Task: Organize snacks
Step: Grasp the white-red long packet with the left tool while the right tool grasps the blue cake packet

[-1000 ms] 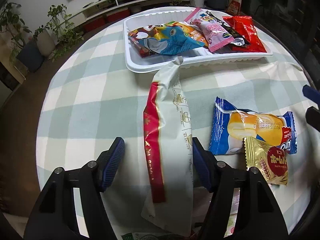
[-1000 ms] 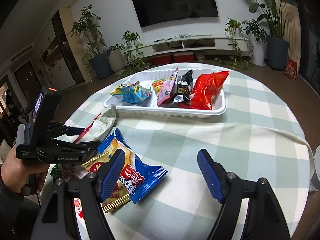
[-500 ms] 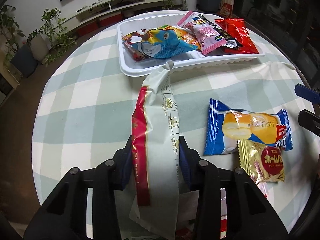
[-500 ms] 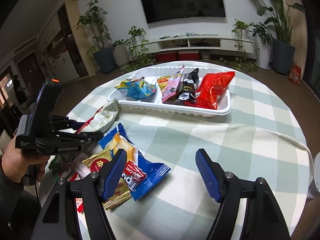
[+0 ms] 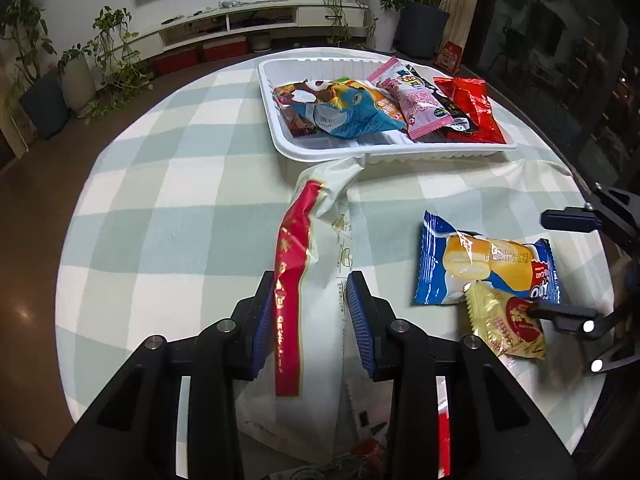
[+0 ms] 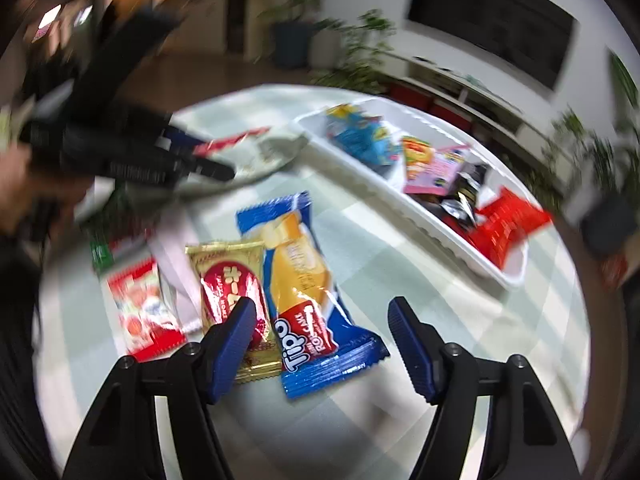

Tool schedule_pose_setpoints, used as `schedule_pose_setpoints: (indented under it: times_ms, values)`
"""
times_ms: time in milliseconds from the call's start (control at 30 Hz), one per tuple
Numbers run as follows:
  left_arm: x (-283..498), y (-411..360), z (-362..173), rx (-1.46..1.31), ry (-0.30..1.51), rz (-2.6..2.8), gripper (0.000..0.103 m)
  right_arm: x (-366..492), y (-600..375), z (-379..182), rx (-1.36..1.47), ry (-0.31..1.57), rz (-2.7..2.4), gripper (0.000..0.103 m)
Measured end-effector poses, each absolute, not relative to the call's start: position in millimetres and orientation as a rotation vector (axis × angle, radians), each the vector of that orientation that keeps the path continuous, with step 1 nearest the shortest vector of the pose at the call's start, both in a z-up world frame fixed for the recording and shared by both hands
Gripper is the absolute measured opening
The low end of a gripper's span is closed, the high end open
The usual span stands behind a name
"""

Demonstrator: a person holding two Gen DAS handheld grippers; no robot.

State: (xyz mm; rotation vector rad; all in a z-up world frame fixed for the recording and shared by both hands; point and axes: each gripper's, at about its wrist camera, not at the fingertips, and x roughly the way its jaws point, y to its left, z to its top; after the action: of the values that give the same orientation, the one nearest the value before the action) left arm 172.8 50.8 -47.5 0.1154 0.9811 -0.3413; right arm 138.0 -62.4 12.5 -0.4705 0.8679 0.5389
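Note:
A long white packet with a red band (image 5: 332,204) lies on the checked tablecloth, its far end crumpled against the white tray (image 5: 400,156). My left gripper (image 5: 310,312) is closing on its near part, and both pads touch its sides. The right gripper (image 6: 322,320) hovers over a blue Tipo cake packet (image 6: 304,280); its jaws are closing, but the pads stand clear of the packet. One finger sits above a gold and red packet (image 6: 228,276). The right wrist view is blurred.
The tray (image 6: 400,204) holds several snack packets, among them blue, pink, black and red ones. A small red and white packet (image 6: 140,308) lies left of the gold one. The round table's edge curves close behind both grippers. Plants and a TV shelf stand beyond.
The left jaws have narrowed from wide apart onto the long packet, whose far end has crumpled. The right gripper has rolled and swung left over the blue and gold packets, its jaws a little narrower.

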Motion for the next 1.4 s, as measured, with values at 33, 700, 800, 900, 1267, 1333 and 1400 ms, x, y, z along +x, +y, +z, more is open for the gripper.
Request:
schedule_pose_setpoints:
  times_ms: [33, 700, 800, 900, 1267, 1333, 1400]
  values:
    - [172.5, 50.8, -48.2, 0.114, 0.983, -0.345, 0.033, 140.1, -60.6, 13.2, -0.491, 0.871, 0.545, 0.07]
    - [180.6, 36.3, -61.6, 0.202, 1.007, -0.375, 0.021, 157.4, -54.5, 10.7, -0.593, 0.949, 0.631, 0.067]
    - [181.0, 37.2, -61.6, 0.19, 1.009, -0.378, 0.021, 160.5, -49.1, 8.3, -0.617, 0.964, 0.654, 0.065]
    - [181.6, 37.9, -61.4, 0.179, 1.011, -0.377, 0.021, 164.6, -42.7, 4.8, -0.652, 0.977, 0.675, 0.064]
    - [179.2, 39.3, -61.6, 0.176, 1.011, -0.383, 0.021, 183.3, -30.8, -7.7, -0.562, 1.063, 0.743, 0.032]
    - [179.0, 40.0, -61.4, 0.173, 1.012, -0.384, 0.021, 180.0, -33.6, -6.9, -0.545, 1.058, 0.739, 0.03]
    - [178.9, 40.8, -61.2, 0.165, 1.012, -0.385, 0.02, 177.1, -36.4, -6.0, -0.519, 1.048, 0.727, 0.029]
